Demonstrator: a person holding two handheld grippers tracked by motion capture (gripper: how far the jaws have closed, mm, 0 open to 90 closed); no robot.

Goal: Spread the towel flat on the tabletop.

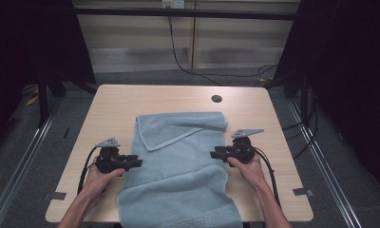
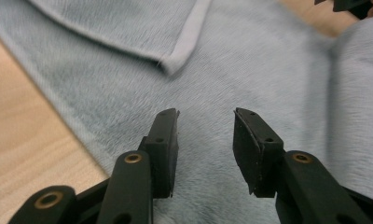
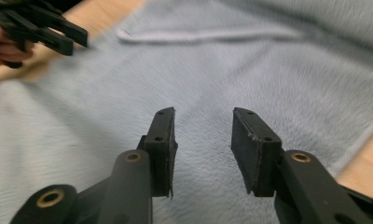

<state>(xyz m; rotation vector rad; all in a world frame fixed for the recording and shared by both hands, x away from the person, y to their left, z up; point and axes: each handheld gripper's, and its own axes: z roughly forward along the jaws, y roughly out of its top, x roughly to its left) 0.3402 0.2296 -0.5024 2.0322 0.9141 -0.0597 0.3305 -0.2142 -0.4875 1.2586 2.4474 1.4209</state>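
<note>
Blue towel [image 1: 178, 166] on table [image 1: 117, 102] | left gripper [image 1: 137, 163], right gripper [image 1: 215, 154] parted, empty

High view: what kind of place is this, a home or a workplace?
Probably a lab or recording workspace, not a home: a bare wooden table holding just a light blue towel, black metal framing overhead, cables trailing over a grey carpeted floor.

Right gripper [image 3: 202, 116] jaws parted over pale blue towel [image 3: 250, 79], nothing between the pads, hemmed fold edge [image 3: 198, 35] lying beyond, left gripper [image 3: 40, 25] at upper left, wooden table [image 3: 362, 163] showing at lower right.
</note>
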